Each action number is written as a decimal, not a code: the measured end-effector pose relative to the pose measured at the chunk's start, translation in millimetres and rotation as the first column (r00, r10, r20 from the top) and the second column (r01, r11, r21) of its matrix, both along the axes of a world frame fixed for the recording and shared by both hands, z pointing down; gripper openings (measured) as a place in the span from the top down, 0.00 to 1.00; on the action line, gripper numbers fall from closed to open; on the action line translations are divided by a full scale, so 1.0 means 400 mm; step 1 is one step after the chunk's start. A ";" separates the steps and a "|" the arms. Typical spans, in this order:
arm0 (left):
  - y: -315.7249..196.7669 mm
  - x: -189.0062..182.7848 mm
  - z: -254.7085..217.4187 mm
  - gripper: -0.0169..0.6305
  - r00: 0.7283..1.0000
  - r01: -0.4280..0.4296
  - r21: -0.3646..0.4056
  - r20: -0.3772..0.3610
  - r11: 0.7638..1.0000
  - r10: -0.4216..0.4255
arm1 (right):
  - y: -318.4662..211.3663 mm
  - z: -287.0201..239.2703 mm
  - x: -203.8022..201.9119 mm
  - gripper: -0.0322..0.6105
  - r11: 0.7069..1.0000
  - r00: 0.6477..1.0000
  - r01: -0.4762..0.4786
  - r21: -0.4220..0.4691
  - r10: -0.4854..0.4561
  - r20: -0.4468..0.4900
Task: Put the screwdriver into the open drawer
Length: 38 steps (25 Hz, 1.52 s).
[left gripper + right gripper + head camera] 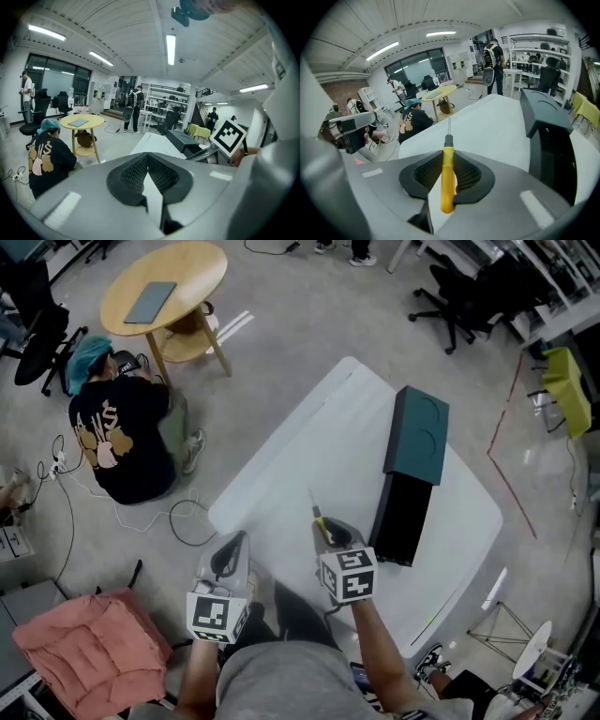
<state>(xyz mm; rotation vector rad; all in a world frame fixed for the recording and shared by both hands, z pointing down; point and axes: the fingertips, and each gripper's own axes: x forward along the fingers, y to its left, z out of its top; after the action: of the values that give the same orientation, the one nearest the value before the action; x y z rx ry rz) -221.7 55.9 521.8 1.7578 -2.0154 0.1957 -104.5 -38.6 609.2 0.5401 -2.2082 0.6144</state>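
Note:
The screwdriver (321, 521), with a yellow handle and a thin metal shaft, is clamped in my right gripper (330, 532). It is held above the white table (281, 474), shaft pointing away from me. In the right gripper view the handle (447, 180) sits between the black pads and the gripper (447, 161) is shut on it. The dark teal drawer cabinet (418, 435) stands just right of it. Its black drawer (403, 517) is pulled out toward me. The cabinet (543, 110) and drawer (555, 157) show again at right. My left gripper (232, 554) hovers at the table's near left edge. Its pads (136, 171) meet with nothing between them.
A person in a black shirt (122, 437) sits on the floor left of the table, by a round wooden table (169, 287). A pink cushion (80, 643) lies at lower left. Office chairs (455, 301) stand at the back right. Cables trail over the floor.

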 end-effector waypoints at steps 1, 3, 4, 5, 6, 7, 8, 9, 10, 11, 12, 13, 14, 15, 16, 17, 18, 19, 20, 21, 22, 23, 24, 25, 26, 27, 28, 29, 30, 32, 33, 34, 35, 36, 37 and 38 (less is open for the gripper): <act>-0.003 0.003 -0.010 0.96 1.000 -0.004 0.007 0.005 1.000 0.004 | -0.002 -0.015 0.005 0.83 1.000 1.000 -0.007 0.007 0.007 0.009; -0.012 0.008 -0.034 0.96 1.000 -0.014 0.024 0.015 1.000 0.013 | -0.007 -0.048 0.014 0.83 1.000 0.999 -0.021 0.023 0.020 0.027; -0.018 0.011 -0.046 0.96 1.000 -0.020 0.032 0.020 0.999 0.019 | -0.010 -0.065 0.019 0.83 0.999 0.999 -0.029 0.030 0.028 0.037; -0.025 0.015 -0.059 0.96 0.999 -0.027 0.040 0.025 0.999 0.026 | -0.013 -0.083 0.025 0.83 0.999 0.998 -0.038 0.037 0.036 0.047; -0.033 0.022 -0.072 0.96 0.999 -0.034 0.049 0.029 0.998 0.033 | -0.017 -0.101 0.034 0.83 0.998 0.997 -0.048 0.045 0.045 0.058; -0.042 0.031 -0.084 0.96 0.999 -0.043 0.057 0.033 0.997 0.041 | -0.022 -0.120 0.043 0.83 0.997 0.996 -0.059 0.053 0.056 0.071; -0.050 0.040 -0.097 0.96 0.998 -0.053 0.066 0.037 0.996 0.050 | -0.026 -0.139 0.054 0.83 0.996 0.994 -0.072 0.060 0.067 0.085; -0.058 0.051 -0.109 0.96 0.997 -0.063 0.075 0.042 0.995 0.060 | -0.030 -0.156 0.065 0.83 0.994 0.992 -0.084 0.067 0.078 0.099; -0.065 0.061 -0.120 0.96 0.996 -0.073 0.083 0.049 0.994 0.069 | -0.033 -0.173 0.076 0.83 0.993 0.990 -0.097 0.073 0.088 0.112; -0.074 0.070 -0.131 0.96 0.995 -0.083 0.092 0.055 0.992 0.078 | -0.038 -0.187 0.088 0.83 0.991 0.988 -0.108 0.080 0.098 0.124; -0.082 0.080 -0.141 0.96 0.994 -0.092 0.100 0.061 0.991 0.086 | -0.043 -0.201 0.099 0.83 0.989 0.985 -0.119 0.087 0.107 0.134; -0.090 0.089 -0.149 0.96 0.993 -0.100 0.106 0.066 0.989 0.093 | -0.048 -0.214 0.111 0.83 0.987 0.983 -0.129 0.094 0.115 0.143; -0.098 0.099 -0.158 0.96 0.992 -0.107 0.112 0.071 0.988 0.100 | -0.052 -0.227 0.123 0.83 0.985 0.981 -0.139 0.102 0.123 0.152; -0.104 0.109 -0.167 0.96 0.991 -0.116 0.117 0.076 0.986 0.107 | -0.056 -0.240 0.135 0.83 0.983 0.978 -0.150 0.109 0.131 0.161; -0.110 0.120 -0.176 0.96 0.990 -0.125 0.121 0.079 0.985 0.116 | -0.058 -0.253 0.147 0.83 0.980 0.975 -0.161 0.115 0.140 0.170; -0.115 0.132 -0.183 0.96 0.989 -0.135 0.124 0.082 0.983 0.125 | -0.060 -0.266 0.160 0.83 0.977 0.972 -0.173 0.121 0.150 0.178; -0.121 0.144 -0.190 0.96 0.987 -0.146 0.127 0.084 0.981 0.137 | -0.062 -0.279 0.172 0.83 0.974 0.969 -0.185 0.127 0.160 0.187; -0.127 0.157 -0.196 0.96 0.985 -0.159 0.129 0.086 0.979 0.149 | -0.065 -0.293 0.185 0.83 0.971 0.966 -0.197 0.136 0.169 0.195; -0.134 0.171 -0.202 0.96 0.983 -0.172 0.133 0.087 0.976 0.162 | -0.068 -0.306 0.199 0.83 0.967 0.963 -0.210 0.146 0.178 0.202; -0.141 0.186 -0.206 0.96 0.981 -0.185 0.136 0.089 0.973 0.174 | -0.070 -0.318 0.214 0.83 0.962 0.960 -0.222 0.158 0.187 0.208; -0.148 0.202 -0.210 0.96 0.978 -0.198 0.138 0.091 0.970 0.187 | -0.072 -0.329 0.232 0.83 0.957 0.957 -0.235 0.168 0.197 0.214; -0.154 0.218 -0.213 0.96 0.975 -0.211 0.139 0.094 0.968 0.199 | -0.072 -0.339 0.252 0.83 0.953 0.953 -0.248 0.175 0.208 0.219; -0.159 0.235 -0.217 0.96 0.973 -0.222 0.140 0.096 0.965 0.210 | -0.073 -0.350 0.273 0.83 0.948 0.949 -0.263 0.181 0.220 0.224; -0.164 0.251 -0.223 0.96 0.970 -0.234 0.142 0.099 0.962 0.222 | -0.073 -0.360 0.293 0.83 0.943 0.945 -0.277 0.186 0.233 0.229; -0.169 0.265 -0.230 0.96 0.967 -0.248 0.145 0.103 0.958 0.235 | -0.074 -0.371 0.312 0.83 0.937 0.940 -0.293 0.192 0.246 0.236; -0.173 0.279 -0.238 0.96 0.963 -0.263 0.149 0.107 0.953 0.249 | -0.075 -0.381 0.330 0.83 0.930 0.935 -0.310 0.198 0.261 0.242; -0.177 0.291 -0.245 0.96 0.959 -0.277 0.153 0.111 0.948 0.262 | -0.076 -0.389 0.347 0.83 0.923 0.929 -0.328 0.203 0.275 0.249; -0.182 0.302 -0.250 0.96 0.955 -0.291 0.157 0.115 0.944 0.275 | -0.078 -0.395 0.364 0.83 0.915 0.922 -0.346 0.208 0.290 0.255; -0.186 0.313 -0.255 0.96 0.950 -0.304 0.161 0.119 0.939 0.287 | -0.080 -0.401 0.379 0.83 0.907 0.916 -0.363 0.213 0.305 0.262; -0.195 0.337 -0.264 0.96 0.943 -0.328 0.169 0.126 0.930 0.309 | -0.083 -0.408 0.410 0.83 0.893 0.903 -0.395 0.219 0.333 0.272; -0.198 0.347 -0.267 0.96 0.940 -0.337 0.171 0.127 0.926 0.318 | -0.083 -0.411 0.424 0.83 0.886 0.898 -0.407 0.220 0.344 0.276; -0.199 0.357 -0.269 0.96 0.937 -0.344 0.171 0.127 0.923 0.325 | -0.081 -0.412 0.437 0.83 0.881 0.893 -0.419 0.220 0.355 0.278; -0.200 0.366 -0.270 0.96 0.934 -0.351 0.172 0.127 0.920 0.333 | -0.078 -0.413 0.449 0.83 0.876 0.888 -0.430 0.221 0.365 0.281; -0.200 0.374 -0.271 0.96 0.931 -0.360 0.173 0.128 0.917 0.341 | -0.075 -0.414 0.459 0.83 0.870 0.883 -0.440 0.221 0.375 0.283; -0.202 0.383 -0.274 0.96 0.928 -0.369 0.175 0.129 0.913 0.351 | -0.072 -0.416 0.469 0.83 0.865 0.878 -0.450 0.222 0.384 0.285; -0.204 0.391 -0.276 0.96 0.923 -0.380 0.178 0.130 0.908 0.361 | -0.071 -0.418 0.476 0.83 0.860 0.874 -0.459 0.223 0.393 0.286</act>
<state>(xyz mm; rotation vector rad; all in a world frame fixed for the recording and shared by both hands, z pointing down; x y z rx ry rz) -65.3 -25.7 411.2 2.2952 -1.7940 0.2031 86.0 -66.9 442.1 1.1922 -2.4301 0.6112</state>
